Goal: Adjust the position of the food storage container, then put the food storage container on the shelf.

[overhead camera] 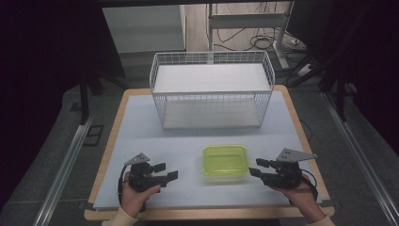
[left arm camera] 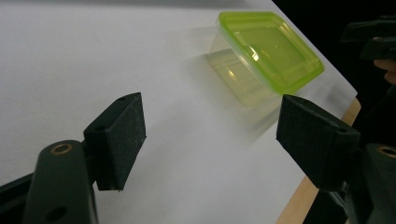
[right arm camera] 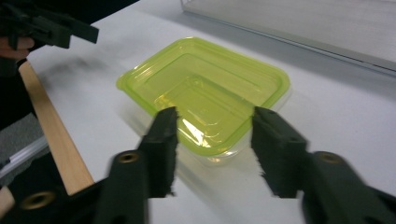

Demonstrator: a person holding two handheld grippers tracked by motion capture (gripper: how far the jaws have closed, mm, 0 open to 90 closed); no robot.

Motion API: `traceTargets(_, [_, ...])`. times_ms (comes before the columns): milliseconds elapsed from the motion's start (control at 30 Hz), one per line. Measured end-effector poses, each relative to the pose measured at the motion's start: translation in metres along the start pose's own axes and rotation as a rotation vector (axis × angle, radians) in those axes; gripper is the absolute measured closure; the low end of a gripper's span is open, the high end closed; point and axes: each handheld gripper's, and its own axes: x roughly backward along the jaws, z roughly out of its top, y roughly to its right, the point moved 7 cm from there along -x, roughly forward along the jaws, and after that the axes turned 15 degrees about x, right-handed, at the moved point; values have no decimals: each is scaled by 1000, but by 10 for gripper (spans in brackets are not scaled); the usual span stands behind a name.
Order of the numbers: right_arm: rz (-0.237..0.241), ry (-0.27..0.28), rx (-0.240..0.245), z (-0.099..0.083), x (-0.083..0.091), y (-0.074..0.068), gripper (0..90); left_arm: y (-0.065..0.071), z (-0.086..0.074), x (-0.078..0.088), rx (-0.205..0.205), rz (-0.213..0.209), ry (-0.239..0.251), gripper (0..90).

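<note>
A clear container with a lime-green lid (overhead camera: 225, 161) sits flat on the white surface (overhead camera: 141, 132), lid up, between the two sets of jaws. It is a rounded rectangle with its long axis running from one gripper toward the other, one short end facing each. The right gripper (overhead camera: 255, 168) points straight at its near short end, jaws parted and holding nothing, with the lid's edge just ahead of their tips in the right gripper view (right arm camera: 212, 140). The left gripper (overhead camera: 165, 171) stands farther off, jaws wide apart and empty, the container ahead and off to one side. Beyond it all stands a white wire basket (overhead camera: 211, 89).
</note>
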Motion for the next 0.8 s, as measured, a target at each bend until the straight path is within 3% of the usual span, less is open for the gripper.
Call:
traceTargets(67, [-7,7,-29,-1,-1,3,420,2,4,-1,23,8,10,229])
traceTargets(167, [-11,18,-88,1,0,8,339,7,8,-6,70,-24,1,237])
traceTargets(200, [-11,18,-88,1,0,8,339,9,9,-7,78,-33,-7,237])
traceTargets(300, [-13,20,-119,0,-1,14,337,14,9,-14,71,-46,-31,251])
traceTargets(333, [-12,20,-156,-3,-3,18,334,16,9,-17,66,-51,-40,257])
traceTargets(467, [-7,18,-190,-4,-5,22,335,27,9,-26,71,-89,-71,259])
traceTargets(567, [-8,2,-180,-5,-6,24,336,34,9,-32,52,-88,-85,274])
traceTargets(800, [13,-24,-242,-5,-10,27,339,42,17,-39,28,-73,-82,300])
